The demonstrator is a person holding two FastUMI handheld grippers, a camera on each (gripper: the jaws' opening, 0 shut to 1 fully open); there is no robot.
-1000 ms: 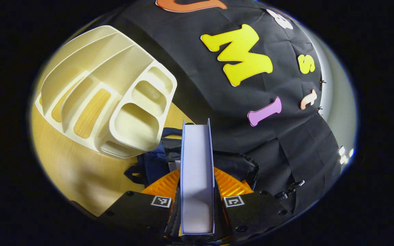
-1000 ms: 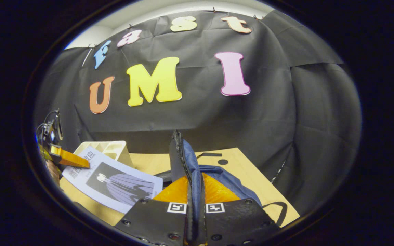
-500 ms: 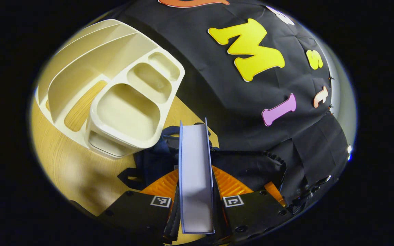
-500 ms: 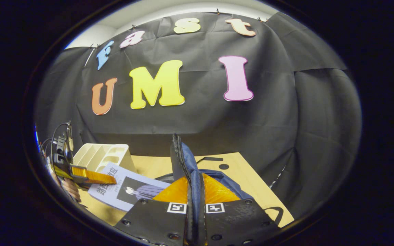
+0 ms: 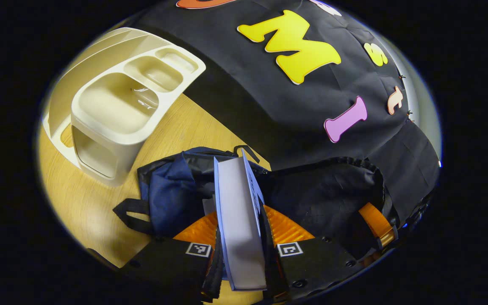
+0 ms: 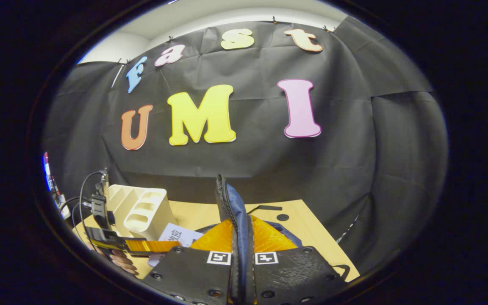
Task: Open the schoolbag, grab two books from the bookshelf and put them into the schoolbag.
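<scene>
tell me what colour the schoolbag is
Navy blue schoolbag with black straps, clearest in the left gripper view.

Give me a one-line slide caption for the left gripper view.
Left gripper holds a book on edge above the open schoolbag, with the cream bookshelf behind on the wooden table.

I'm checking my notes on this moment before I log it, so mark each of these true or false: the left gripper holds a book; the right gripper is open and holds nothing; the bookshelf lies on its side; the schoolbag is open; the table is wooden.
1. The left gripper holds a book. True.
2. The right gripper is open and holds nothing. False: it is shut on the zipper edge of the schoolbag.
3. The bookshelf lies on its side. False: it stands upright on the table.
4. The schoolbag is open. True: its dark inside shows beyond the book.
5. The table is wooden. True.
</scene>
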